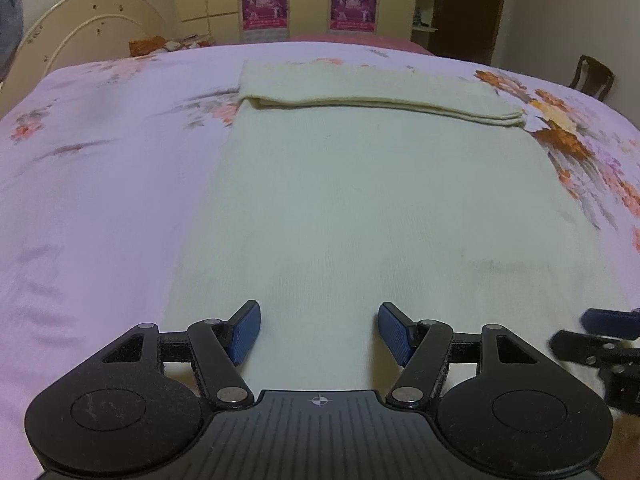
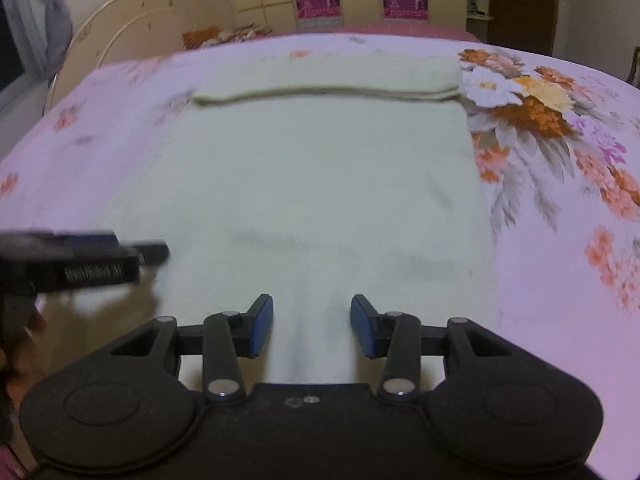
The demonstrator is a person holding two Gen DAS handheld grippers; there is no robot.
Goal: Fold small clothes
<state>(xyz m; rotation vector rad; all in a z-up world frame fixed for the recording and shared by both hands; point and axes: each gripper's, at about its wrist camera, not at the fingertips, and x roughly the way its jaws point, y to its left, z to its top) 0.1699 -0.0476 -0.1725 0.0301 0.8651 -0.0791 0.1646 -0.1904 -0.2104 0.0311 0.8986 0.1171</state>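
Note:
A pale cream garment (image 1: pixel 360 200) lies flat on the bed, its far end folded over into a thick band (image 1: pixel 372 88). It also shows in the right wrist view (image 2: pixel 312 184). My left gripper (image 1: pixel 319 330) is open and empty over the garment's near edge, left of middle. My right gripper (image 2: pixel 312 326) is open and empty over the near edge too, with a small ridge of cloth between its blue pads. Each gripper shows at the side of the other's view: the right one (image 1: pixel 608 340) and the left one (image 2: pixel 80 260).
The bed has a lilac sheet with flowers (image 1: pixel 100 180) (image 2: pixel 560 200). A cream headboard (image 1: pixel 88 24) stands at the far left. Wardrobes with pink posters (image 1: pixel 308 0) line the back wall. A wooden chair (image 1: pixel 594 76) stands at the far right.

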